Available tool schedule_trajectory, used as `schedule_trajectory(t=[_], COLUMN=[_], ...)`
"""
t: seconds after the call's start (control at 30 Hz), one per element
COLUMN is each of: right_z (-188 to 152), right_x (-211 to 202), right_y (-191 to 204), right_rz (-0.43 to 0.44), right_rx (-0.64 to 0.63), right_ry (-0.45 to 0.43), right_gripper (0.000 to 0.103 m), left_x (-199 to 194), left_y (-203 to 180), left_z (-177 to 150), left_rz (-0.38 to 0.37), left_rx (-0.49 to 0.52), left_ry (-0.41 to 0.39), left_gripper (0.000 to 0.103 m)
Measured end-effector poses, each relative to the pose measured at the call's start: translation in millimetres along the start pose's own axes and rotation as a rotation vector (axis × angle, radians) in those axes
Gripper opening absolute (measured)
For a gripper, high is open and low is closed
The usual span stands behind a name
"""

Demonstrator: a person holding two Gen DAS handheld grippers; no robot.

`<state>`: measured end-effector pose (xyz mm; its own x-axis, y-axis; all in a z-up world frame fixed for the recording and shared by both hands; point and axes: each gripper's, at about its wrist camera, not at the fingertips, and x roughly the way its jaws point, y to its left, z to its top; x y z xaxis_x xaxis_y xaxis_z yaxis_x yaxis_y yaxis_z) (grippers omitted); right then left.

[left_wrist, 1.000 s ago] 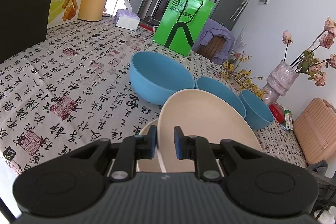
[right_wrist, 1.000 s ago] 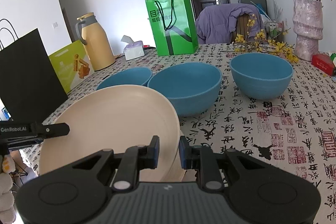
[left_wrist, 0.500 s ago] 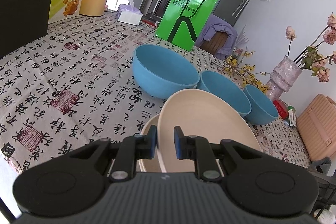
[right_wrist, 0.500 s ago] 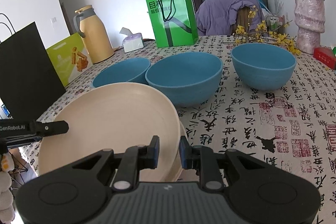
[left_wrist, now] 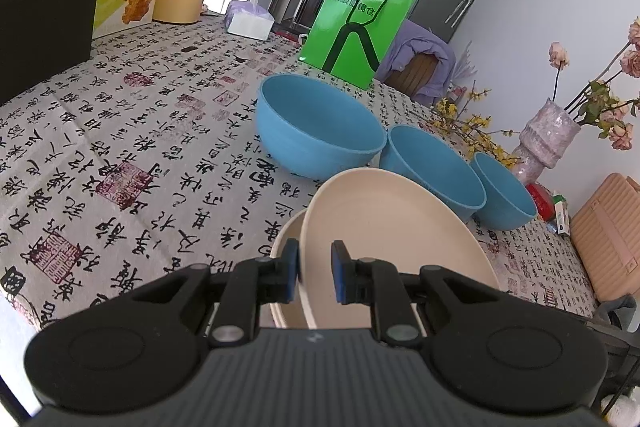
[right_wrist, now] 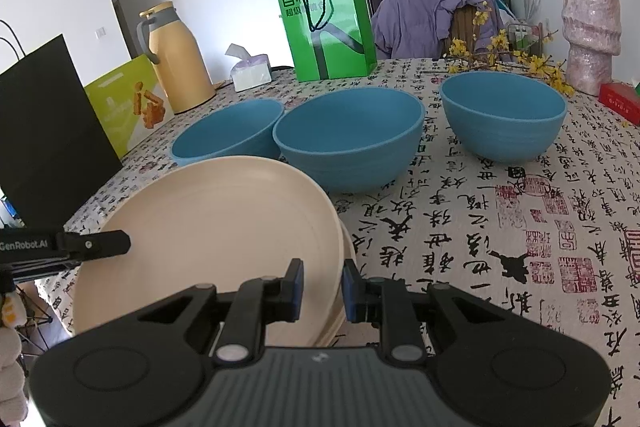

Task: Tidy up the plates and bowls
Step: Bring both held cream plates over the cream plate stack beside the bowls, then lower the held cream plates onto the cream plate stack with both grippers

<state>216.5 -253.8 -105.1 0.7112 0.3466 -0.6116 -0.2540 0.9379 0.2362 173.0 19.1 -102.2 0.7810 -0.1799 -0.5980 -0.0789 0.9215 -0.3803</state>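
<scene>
A cream plate [left_wrist: 392, 227] [right_wrist: 216, 227] is held tilted above the table's near edge, with a gripper on each side. My left gripper [left_wrist: 315, 275] is shut on its rim. My right gripper [right_wrist: 323, 289] is shut on the opposite rim. In the right wrist view, one of the left gripper's fingers [right_wrist: 92, 246] lies on the plate's left edge. Another cream plate [left_wrist: 286, 239] [right_wrist: 349, 251] rests on the tablecloth right under the held one. Behind them, three blue bowls [left_wrist: 320, 123] [left_wrist: 436, 167] [left_wrist: 504, 195] stand upright in a row, also in the right wrist view [right_wrist: 228, 131] [right_wrist: 352, 135] [right_wrist: 504, 115].
A green paper bag [right_wrist: 324, 23] stands behind the bowls. A yellow thermos [right_wrist: 180, 59], a tissue box [right_wrist: 252, 73], a yellow-green box [right_wrist: 128, 99] and a black bag [right_wrist: 48, 131] line the left side. A flower vase [right_wrist: 590, 31] and a red box [right_wrist: 618, 99] stand at the right.
</scene>
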Motion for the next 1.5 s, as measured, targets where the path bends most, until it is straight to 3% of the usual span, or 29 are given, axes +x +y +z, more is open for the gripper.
schedule_trajectory(t=[1.17,1.5], right_z=[-3.0,-0.8], right_x=[-1.2,6.4], right_y=[5.7,12.5], right_rz=[-0.026,-0.057], right_rx=[-0.033,-0.072], right_ry=[-0.002,-0.013], right_gripper=[0.020,0.020], left_x=[6.2,18.5], left_y=[0.6,-3.1], left_z=[-4.1,-4.6], left_rz=[0.019,0.067], left_rx=[0.029,0.076], left_ry=[0.028,0.005], left_gripper=[0.017,0.017])
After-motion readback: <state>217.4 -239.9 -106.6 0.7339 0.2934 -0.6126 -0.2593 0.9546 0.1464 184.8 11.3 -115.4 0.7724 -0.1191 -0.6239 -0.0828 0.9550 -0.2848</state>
